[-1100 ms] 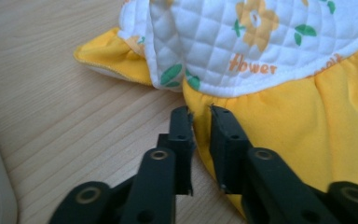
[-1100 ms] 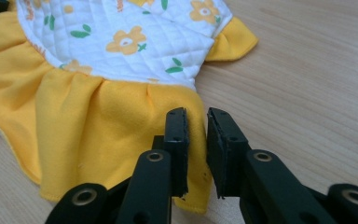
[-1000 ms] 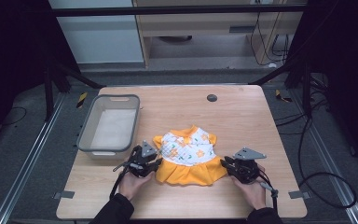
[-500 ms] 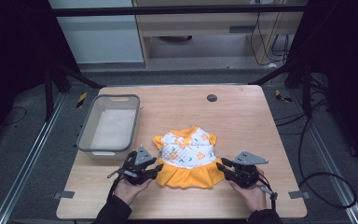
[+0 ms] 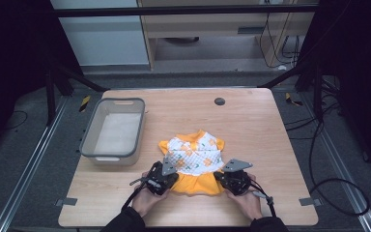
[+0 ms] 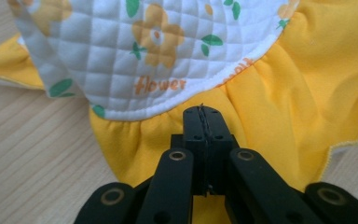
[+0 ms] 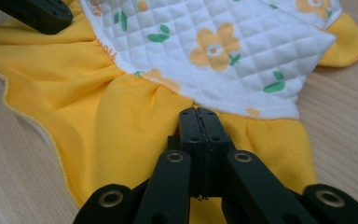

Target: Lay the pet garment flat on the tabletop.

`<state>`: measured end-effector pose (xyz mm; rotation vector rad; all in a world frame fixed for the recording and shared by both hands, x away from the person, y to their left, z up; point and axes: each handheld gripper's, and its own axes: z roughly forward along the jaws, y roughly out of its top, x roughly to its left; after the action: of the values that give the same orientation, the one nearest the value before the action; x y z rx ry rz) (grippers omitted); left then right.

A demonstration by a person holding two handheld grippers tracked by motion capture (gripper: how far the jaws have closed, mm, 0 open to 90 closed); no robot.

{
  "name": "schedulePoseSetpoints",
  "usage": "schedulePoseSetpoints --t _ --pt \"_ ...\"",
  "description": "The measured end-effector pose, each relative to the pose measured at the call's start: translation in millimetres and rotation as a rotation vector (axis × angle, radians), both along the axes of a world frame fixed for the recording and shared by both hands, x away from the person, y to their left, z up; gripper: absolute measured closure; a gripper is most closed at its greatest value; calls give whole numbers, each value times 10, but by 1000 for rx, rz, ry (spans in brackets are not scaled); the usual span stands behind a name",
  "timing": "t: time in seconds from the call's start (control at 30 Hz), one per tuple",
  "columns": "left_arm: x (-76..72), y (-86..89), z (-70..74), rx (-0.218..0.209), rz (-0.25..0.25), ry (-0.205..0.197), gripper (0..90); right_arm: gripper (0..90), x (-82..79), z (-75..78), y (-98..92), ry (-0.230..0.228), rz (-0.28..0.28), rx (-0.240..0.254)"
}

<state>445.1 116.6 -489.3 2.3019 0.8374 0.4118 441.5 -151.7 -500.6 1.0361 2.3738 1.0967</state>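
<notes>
A small dress [image 5: 193, 155] with a white quilted flower-print top and a yellow skirt lies flat on the wooden table [image 5: 256, 125]. My left gripper [image 5: 173, 177] rests on the skirt's left side, and my right gripper [image 5: 221, 178] on its right side. In the left gripper view the jaws [image 6: 200, 112] have just been closing and now meet over the yellow skirt [image 6: 279, 93], just below the waist seam. No cloth shows between the pads. The right gripper [image 7: 199, 114] stands the same way on the skirt [image 7: 112, 107], with the left gripper [image 7: 37, 14] at the far corner.
A grey plastic bin [image 5: 89, 144] stands on the table's left, apart from the dress. A small dark round hole [image 5: 219, 101] sits near the far edge. Bare wood lies to the right and behind the dress.
Both hands have slid inward and down onto the skirt's two sides. Both pairs of jaws have gone from partly open to shut.
</notes>
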Motion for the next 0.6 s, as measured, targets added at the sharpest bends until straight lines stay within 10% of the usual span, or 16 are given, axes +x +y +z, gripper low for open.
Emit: schedulePoseSetpoints --t 0.6 --pt "-325 38 15 11 -82 84 891 894 -292 12 -47 129 73 54"
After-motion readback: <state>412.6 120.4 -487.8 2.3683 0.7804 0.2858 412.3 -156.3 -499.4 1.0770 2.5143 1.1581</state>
